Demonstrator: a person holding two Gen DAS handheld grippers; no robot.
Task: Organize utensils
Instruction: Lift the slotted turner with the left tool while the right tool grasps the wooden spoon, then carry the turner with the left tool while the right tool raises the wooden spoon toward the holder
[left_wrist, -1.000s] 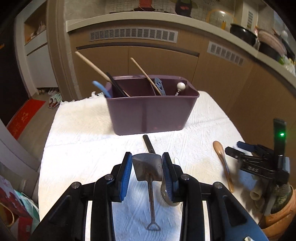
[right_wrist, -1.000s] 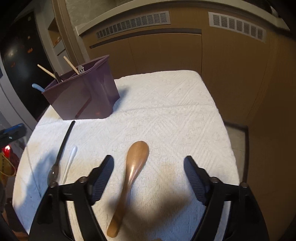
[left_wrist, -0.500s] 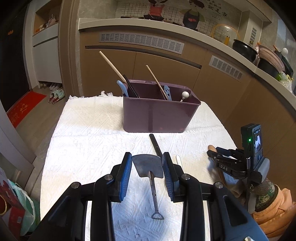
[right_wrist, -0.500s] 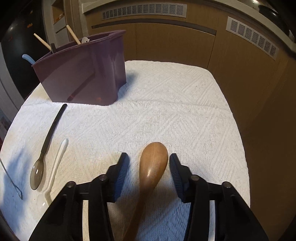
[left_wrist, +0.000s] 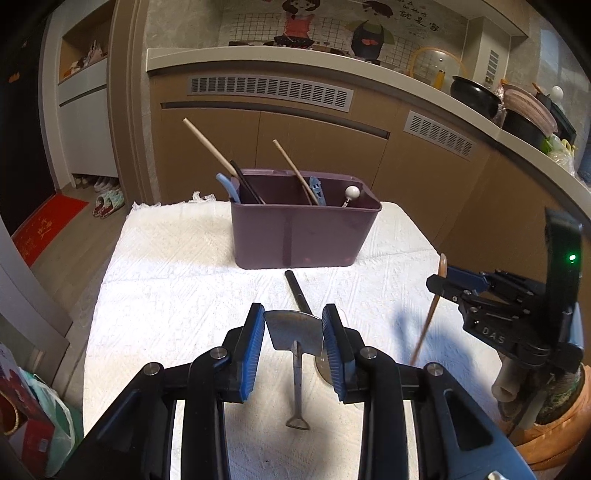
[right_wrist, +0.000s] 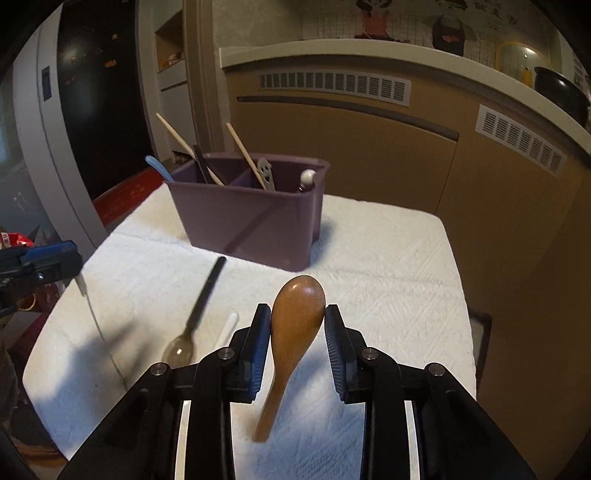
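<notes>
Step in hand: carry both held utensils to the purple bin (left_wrist: 303, 229) at the far end of the cloth-covered surface (left_wrist: 177, 280).

The left hand-held gripper (left_wrist: 293, 332) is narrowed onto the blade of a small metal spatula (left_wrist: 293, 332), handle hanging down. The right hand-held gripper (right_wrist: 297, 328) clamps the bowl of a wooden spoon (right_wrist: 295, 317), lifted clear of the cloth, handle hanging.

Procedure: bring each utensil above the rim before lowering, steer its hanging handle past the sticks already leaning there, and release only once the handle is inside a compartment.

Count on the cloth: one dark-handled spoon (right_wrist: 199, 306), one white spoon (right_wrist: 229, 325). In the bin: two wooden sticks, a blue handle, a black handle, a slotted piece and a white-knobbed utensil.
</notes>
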